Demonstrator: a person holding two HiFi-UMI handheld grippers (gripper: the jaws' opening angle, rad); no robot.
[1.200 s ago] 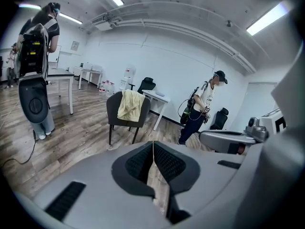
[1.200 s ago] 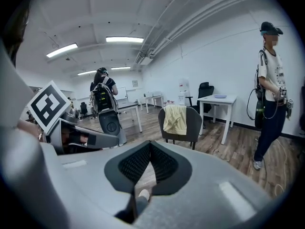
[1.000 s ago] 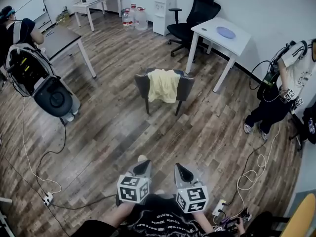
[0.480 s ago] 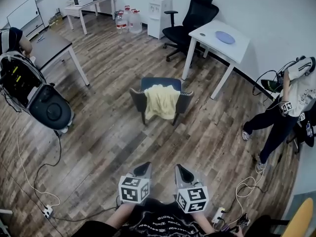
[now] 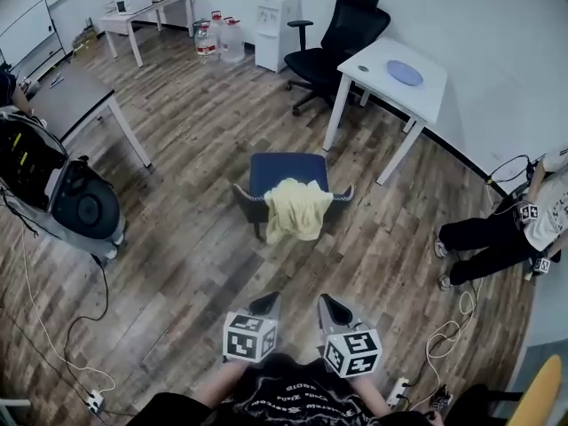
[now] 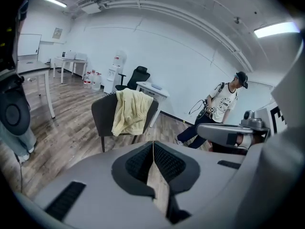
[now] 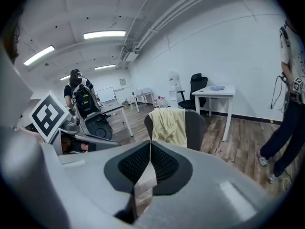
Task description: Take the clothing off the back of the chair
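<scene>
Clothing: one pale yellow, soft cloth garment (image 5: 295,209) lay draped over the top edge of the back of a dark grey chair with a blue seat (image 5: 287,169). It hung in loose folds down the side of the backrest that faced me, well apart from both claws. I judged it light and limp, with no stiffness. It looked likely to sag and slip once lifted, and though not fragile it could catch on the backrest's edge if dragged sideways. Best hold, as I judged it, was to pinch the bunched cloth at the top of the backrest, one claw toward each end of the fold, then lift up and clear. My left claw (image 5: 264,303) had its jaws pressed together with nothing between them. My right claw (image 5: 327,305) was likewise closed and empty. Both sat low in front of me, pointed toward the chair, and would need to open before any grab. No writing was readable on the garment or chair. The cubes on the claws bore only black-and-white square markers. Pale print on my dark shirt (image 5: 293,398) was too small to read.
</scene>
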